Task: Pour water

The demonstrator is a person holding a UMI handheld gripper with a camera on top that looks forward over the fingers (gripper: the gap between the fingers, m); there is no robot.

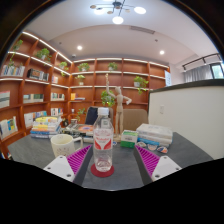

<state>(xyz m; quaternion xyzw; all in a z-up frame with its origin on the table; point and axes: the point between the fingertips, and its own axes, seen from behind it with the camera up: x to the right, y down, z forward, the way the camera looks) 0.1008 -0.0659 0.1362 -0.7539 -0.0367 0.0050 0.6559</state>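
Clear bottle (103, 148) stands between the open gripper's (104, 163) fingers.

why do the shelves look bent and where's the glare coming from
Gripper view: the wide-angle lens bows the shelves and the table edge; glare comes from the ceiling lamp, washed out white; the bottle between the open jaws is fairly sharp, with a bright sheen on its plastic.

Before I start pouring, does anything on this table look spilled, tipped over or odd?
Nothing stands out. The clear plastic water bottle with a red label stands upright and capped on the dark grey table, between the open jaws of the gripper. No spill shows.
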